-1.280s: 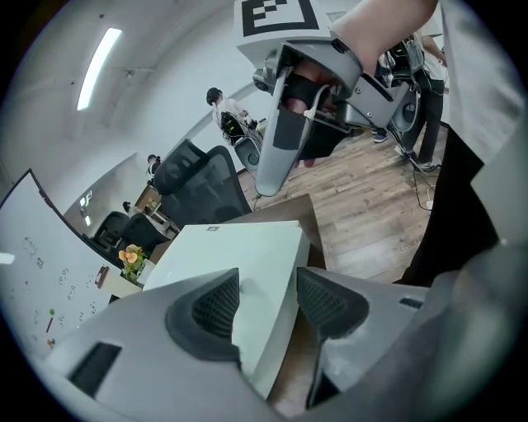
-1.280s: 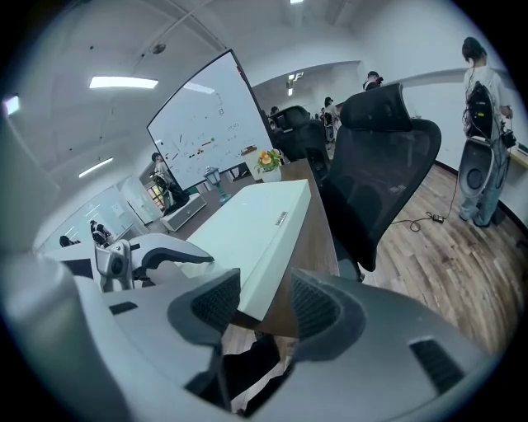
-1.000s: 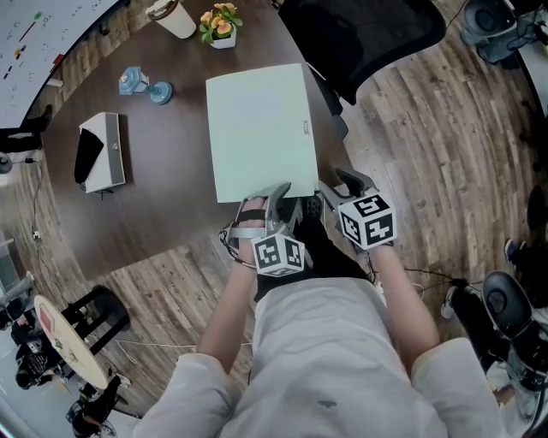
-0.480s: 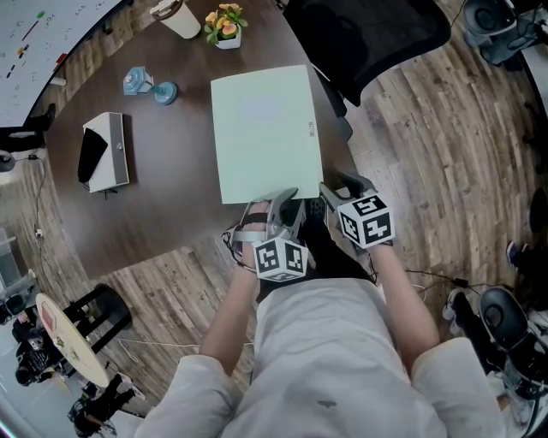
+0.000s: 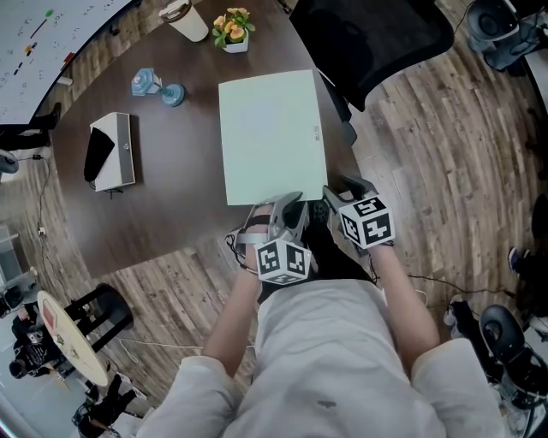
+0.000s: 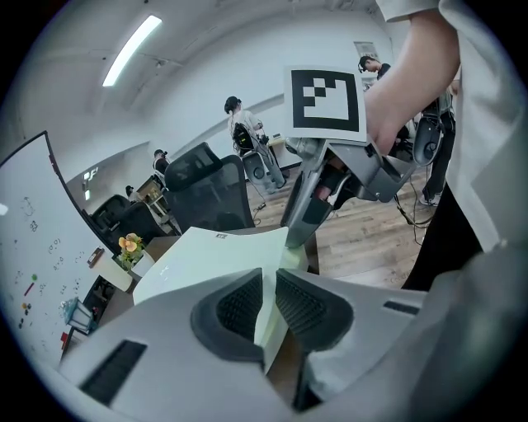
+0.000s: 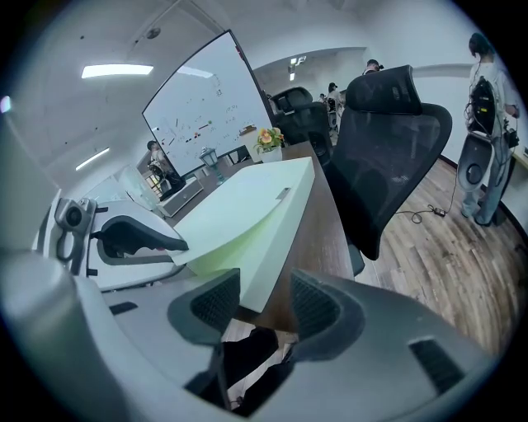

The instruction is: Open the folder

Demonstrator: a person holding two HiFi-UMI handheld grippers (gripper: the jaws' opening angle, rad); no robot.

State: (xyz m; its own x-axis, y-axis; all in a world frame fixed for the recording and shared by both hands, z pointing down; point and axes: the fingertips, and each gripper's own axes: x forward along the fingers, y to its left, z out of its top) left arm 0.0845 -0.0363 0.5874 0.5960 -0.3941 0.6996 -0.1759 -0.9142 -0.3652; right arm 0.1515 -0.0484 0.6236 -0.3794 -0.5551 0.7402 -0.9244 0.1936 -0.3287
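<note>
A pale green folder (image 5: 272, 137) lies closed on the dark round table (image 5: 171, 214). My left gripper (image 5: 287, 204) is at the folder's near edge. In the left gripper view its jaws (image 6: 269, 298) have just been closing, and their pads now pinch the cover (image 6: 214, 255), which curls up a little at that edge. My right gripper (image 5: 338, 190) hangs just off the folder's near right corner, over the table's edge. In the right gripper view it (image 7: 266, 303) stands open with nothing between its pads, the folder (image 7: 247, 210) just ahead of them.
A black office chair (image 5: 368, 34) stands close behind the folder's right side. On the table's left are a white box with a black part (image 5: 111, 152) and a small blue object (image 5: 158, 85). A flower pot (image 5: 233, 30) and a cup (image 5: 188, 19) stand at the far edge.
The left gripper's jaws have drawn together on the folder's near edge. Both hands have stayed about where they were; the view has shifted slightly.
</note>
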